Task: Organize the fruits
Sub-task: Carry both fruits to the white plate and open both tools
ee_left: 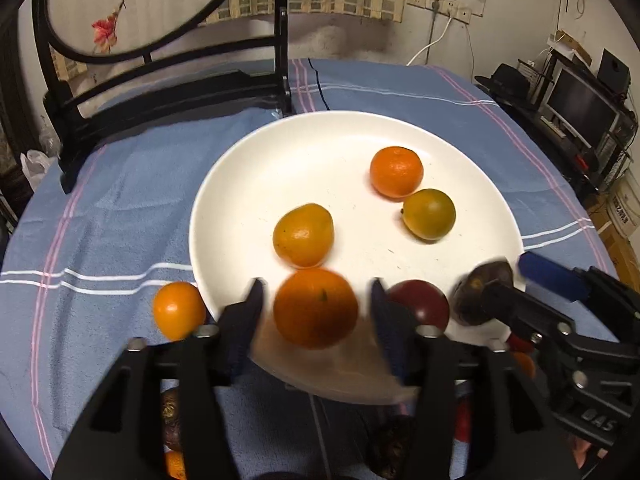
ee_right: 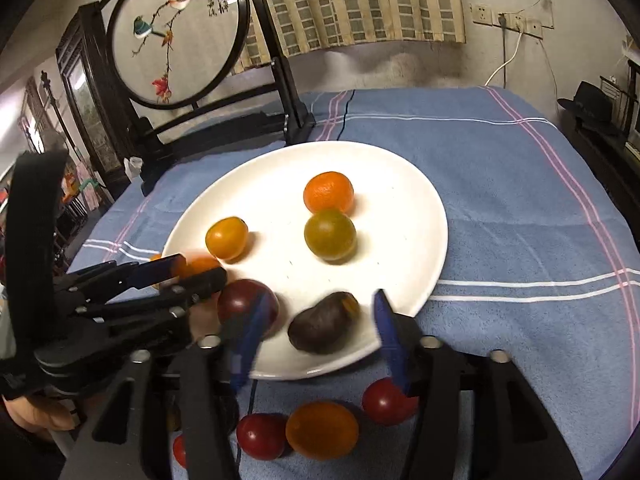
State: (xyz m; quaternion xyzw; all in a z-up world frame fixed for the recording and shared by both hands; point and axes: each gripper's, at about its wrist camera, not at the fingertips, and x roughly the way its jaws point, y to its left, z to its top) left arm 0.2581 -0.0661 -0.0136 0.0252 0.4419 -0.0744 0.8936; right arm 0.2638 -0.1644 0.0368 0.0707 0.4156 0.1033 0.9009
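Left wrist view, bottom centre: the left gripper [ee_left: 316,300] has its jaws spread wide, released, with a motion-blurred orange [ee_left: 315,308] lying between the fingers over the near rim of a white plate [ee_left: 248,184]; whether either finger touches the orange cannot be told; just left of the plate, on the blue striped cloth [ee_left: 120,208], sits a small orange fruit [ee_left: 178,311]; right of the gripper, at the plate's near edge, a dark red fruit [ee_left: 424,300].

Right wrist view, bottom centre: the right gripper [ee_right: 320,316] is also released, its blue fingers apart on either side of a dark purple fruit [ee_right: 324,322] lying on the plate's near part; no finger visibly grips it; nearer the camera, on the cloth at the bottom of the frame, lie two red fruits [ee_right: 261,436] [ee_right: 386,400] with an orange one [ee_right: 322,430] between them.

Mid-plate in the left view: a yellow-orange fruit [ee_left: 303,235] at centre; to the right, a greenish one [ee_left: 429,213] just beside a bright mandarin [ee_left: 396,171] behind it.

Far side, upper left: a dark wooden stand holding a round embroidered screen [ee_right: 176,36] rests on the cloth; behind it a checked curtain [ee_right: 360,0] on the wall.
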